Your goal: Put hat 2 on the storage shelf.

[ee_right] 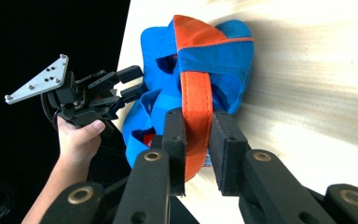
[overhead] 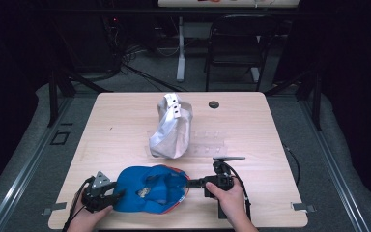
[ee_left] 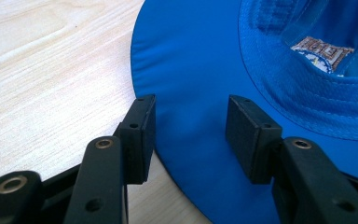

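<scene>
A blue cap [overhead: 149, 188] with orange trim lies upside down near the table's front edge. My left gripper [overhead: 117, 195] is at its left, jaws open astride the flat blue brim [ee_left: 205, 60] without pressing it; the left gripper view [ee_left: 191, 126] shows the brim running between the pads. My right gripper [overhead: 189, 183] comes in from the cap's right. In the right gripper view its pads [ee_right: 196, 135] are shut on the cap's orange strap [ee_right: 196, 98], lifting that side off the wood. The left gripper [ee_right: 135, 81] and the hand holding it appear beyond the cap.
A pale grey crumpled cloth item [overhead: 171, 128] with white patches stands mid-table behind the cap. A small black disc [overhead: 214, 104] sits near the far edge of the wooden table [overhead: 116, 121]. A folding chair [overhead: 236, 43] stands beyond the table.
</scene>
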A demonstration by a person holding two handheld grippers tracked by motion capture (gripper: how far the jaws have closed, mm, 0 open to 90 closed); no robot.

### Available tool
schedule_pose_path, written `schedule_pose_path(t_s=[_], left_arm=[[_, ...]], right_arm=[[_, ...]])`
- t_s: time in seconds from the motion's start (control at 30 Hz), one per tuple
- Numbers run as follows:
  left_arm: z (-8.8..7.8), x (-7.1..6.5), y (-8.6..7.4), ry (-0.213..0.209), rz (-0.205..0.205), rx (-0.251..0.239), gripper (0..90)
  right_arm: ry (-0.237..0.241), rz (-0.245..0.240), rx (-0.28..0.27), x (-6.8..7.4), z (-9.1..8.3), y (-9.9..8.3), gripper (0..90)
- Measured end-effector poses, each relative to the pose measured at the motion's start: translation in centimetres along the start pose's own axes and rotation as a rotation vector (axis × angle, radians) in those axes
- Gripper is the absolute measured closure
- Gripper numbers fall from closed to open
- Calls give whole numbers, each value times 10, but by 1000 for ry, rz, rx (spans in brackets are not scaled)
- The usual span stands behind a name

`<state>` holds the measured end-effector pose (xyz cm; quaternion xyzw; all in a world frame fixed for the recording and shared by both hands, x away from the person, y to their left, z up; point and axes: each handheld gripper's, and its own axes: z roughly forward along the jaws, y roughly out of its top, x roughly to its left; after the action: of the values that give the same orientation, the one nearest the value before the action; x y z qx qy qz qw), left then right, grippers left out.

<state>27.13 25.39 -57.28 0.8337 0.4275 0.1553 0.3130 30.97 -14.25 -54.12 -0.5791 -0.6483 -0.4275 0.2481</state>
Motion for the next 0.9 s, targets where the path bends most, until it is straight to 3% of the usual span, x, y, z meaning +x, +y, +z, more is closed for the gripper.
schedule_pose_path(t_s=[0.07, 0.1, 0.17, 0.2, 0.23, 0.27, 0.37, 0.47, 0.7, 0.73, 0.77, 0.9], left_arm=[[-1, 0, 0, 0, -9, 3, 530], [-1, 1, 0, 0, -16, 10, 525], [-2, 1, 0, 0, -21, 7, 518], [-3, 3, 0, -4, -35, -17, 512], [-5, 5, 0, -7, -43, -17, 507], [-6, 5, 0, 0, -58, -34, 501], [-8, 8, -1, -3, -66, -37, 496], [-8, 9, -1, -3, -69, -37, 496], [-8, 8, -1, 14, -72, -51, 493], [-8, 9, -1, 3, -71, -49, 493], [-9, 10, -1, 0, -73, -42, 492], [-9, 10, -1, 7, -81, -54, 492]], right_arm=[[-38, -18, 9, 5, -2, 3, 776], [-1, -18, 2, 6, -1, 4, 776], [-9, 7, -23, 11, 0, 4, 776], [-5, -31, -1, 15, -3, 7, 776], [-5, -41, 1, 17, -3, 8, 777], [-9, -39, -6, 21, -4, 9, 777], [-34, -68, 21, 26, -9, 14, 777], [-45, -68, 21, 29, -13, 16, 777], [-99, -84, 34, 38, -33, 24, 777], [-133, -97, 47, 40, -39, 26, 777], [-117, -91, 34, 41, -40, 26, 777], [-128, -78, 37, 42, -56, 29, 777]])
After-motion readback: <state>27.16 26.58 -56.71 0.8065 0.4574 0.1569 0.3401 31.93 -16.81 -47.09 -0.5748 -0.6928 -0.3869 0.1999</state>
